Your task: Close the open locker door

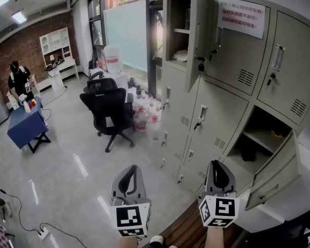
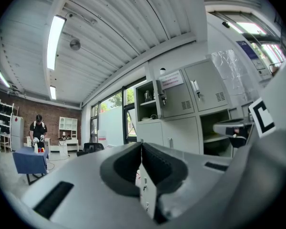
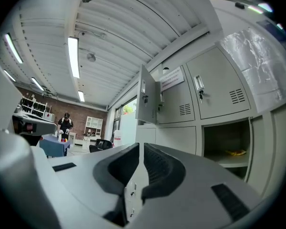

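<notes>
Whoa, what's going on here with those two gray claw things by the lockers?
Someone faces the lockers with a tool in each hand: the left gripper and the right gripper. Both are shut and hold nothing. Two doors hang open, an upper door and a lower door by the right gripper. Neither gripper touches a door. Far back, a person stands at a blue table.
</notes>
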### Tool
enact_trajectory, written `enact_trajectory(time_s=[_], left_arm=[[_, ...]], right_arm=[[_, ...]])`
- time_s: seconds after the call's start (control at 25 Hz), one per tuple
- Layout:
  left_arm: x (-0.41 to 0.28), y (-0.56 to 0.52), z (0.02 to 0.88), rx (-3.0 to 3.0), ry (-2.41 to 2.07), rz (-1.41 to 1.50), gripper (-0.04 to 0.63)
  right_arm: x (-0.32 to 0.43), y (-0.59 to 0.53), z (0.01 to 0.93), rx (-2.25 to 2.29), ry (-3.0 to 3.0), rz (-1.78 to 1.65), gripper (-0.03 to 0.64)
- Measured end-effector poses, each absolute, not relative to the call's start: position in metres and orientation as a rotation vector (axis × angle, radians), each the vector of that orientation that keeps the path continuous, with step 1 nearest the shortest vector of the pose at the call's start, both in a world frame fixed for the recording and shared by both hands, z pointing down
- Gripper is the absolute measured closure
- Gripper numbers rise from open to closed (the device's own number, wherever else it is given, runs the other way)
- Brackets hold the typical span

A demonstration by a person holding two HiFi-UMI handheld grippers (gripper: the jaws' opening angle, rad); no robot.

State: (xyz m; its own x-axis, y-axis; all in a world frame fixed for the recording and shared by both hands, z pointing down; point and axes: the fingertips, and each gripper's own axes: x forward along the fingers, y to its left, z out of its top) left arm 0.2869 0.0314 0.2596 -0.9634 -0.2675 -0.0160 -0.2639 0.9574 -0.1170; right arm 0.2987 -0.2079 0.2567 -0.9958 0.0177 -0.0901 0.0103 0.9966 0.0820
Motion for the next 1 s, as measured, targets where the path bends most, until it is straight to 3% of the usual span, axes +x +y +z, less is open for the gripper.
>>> enact_trajectory(time_s=[0.12, 0.2, 1.0], left_arm=[[0.283, 0.036, 0.260, -0.408, 3.079, -0.180, 0.591], [0.279, 0.040, 0.260, -0.400, 3.080, -0.179, 0.591], [0.227, 0.065, 0.249, -0.424, 3.039, -0.227, 0.591]], right_arm=[[0.295, -0.202, 0.254, 0.046, 3.029, 0.159, 0.570], [0.289, -0.194, 0.254, 0.100, 3.029, 0.179, 0.413], [0.235, -0.158, 0.223, 0.125, 2.936, 0.272, 0.380]])
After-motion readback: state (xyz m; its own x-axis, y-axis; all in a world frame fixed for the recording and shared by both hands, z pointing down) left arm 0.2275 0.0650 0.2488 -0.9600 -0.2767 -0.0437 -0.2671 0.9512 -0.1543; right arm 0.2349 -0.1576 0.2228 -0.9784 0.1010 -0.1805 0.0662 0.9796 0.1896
